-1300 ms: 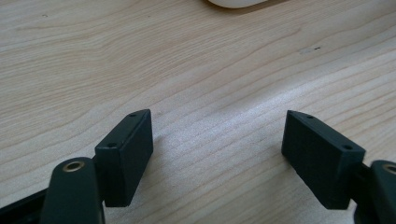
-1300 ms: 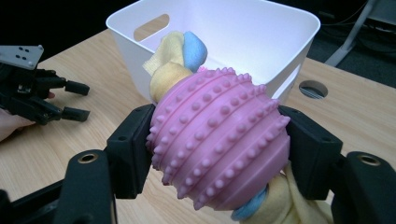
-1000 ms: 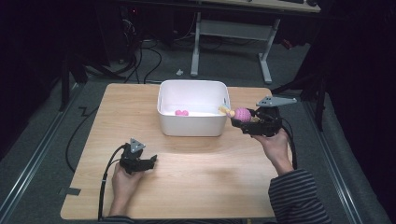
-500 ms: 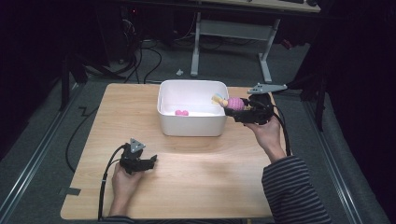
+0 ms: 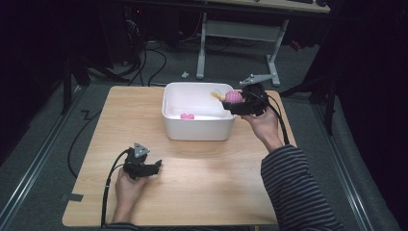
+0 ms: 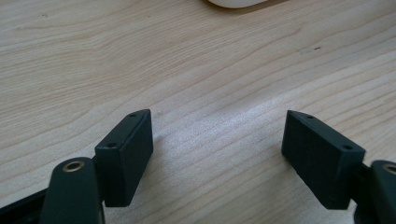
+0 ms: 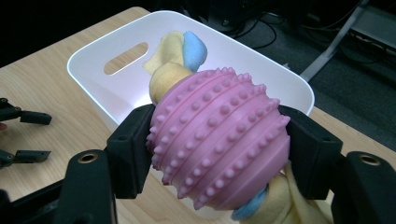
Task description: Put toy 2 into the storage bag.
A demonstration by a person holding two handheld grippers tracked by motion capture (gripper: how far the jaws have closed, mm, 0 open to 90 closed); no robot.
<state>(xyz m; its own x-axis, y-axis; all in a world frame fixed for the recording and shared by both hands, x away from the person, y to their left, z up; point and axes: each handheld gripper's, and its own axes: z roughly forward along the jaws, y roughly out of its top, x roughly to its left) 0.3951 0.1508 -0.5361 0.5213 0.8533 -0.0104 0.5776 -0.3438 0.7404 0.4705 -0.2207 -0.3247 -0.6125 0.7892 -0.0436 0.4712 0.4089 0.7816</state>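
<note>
My right gripper [image 7: 219, 154] squeezes a pink bumpy rubber ball with a yellow and blue rope through it [image 7: 218, 140]. Both black jaws press on the ball's sides, so it is held tight. In the high view this ball [image 5: 234, 96] is in the upper middle of the frame, over the right edge of the white plastic tub [image 5: 197, 126]. A small pink toy [image 5: 186, 116] already lies in the tub.

I think the job is to put the ball in the tub. To do it well, I should move a bit more over the middle, go low, and then let go, so the ball does not bounce out or catch on the rim. The rope ends hang loose and could snag.

My left gripper [image 6: 217, 154] rests low on the table with its jaws wide apart and nothing in them. In the high view it sits at the lower left.

The light wooden table [image 5: 216, 192] is bare by the tub. Around it the room is dark, with a grey floor and cables.
</note>
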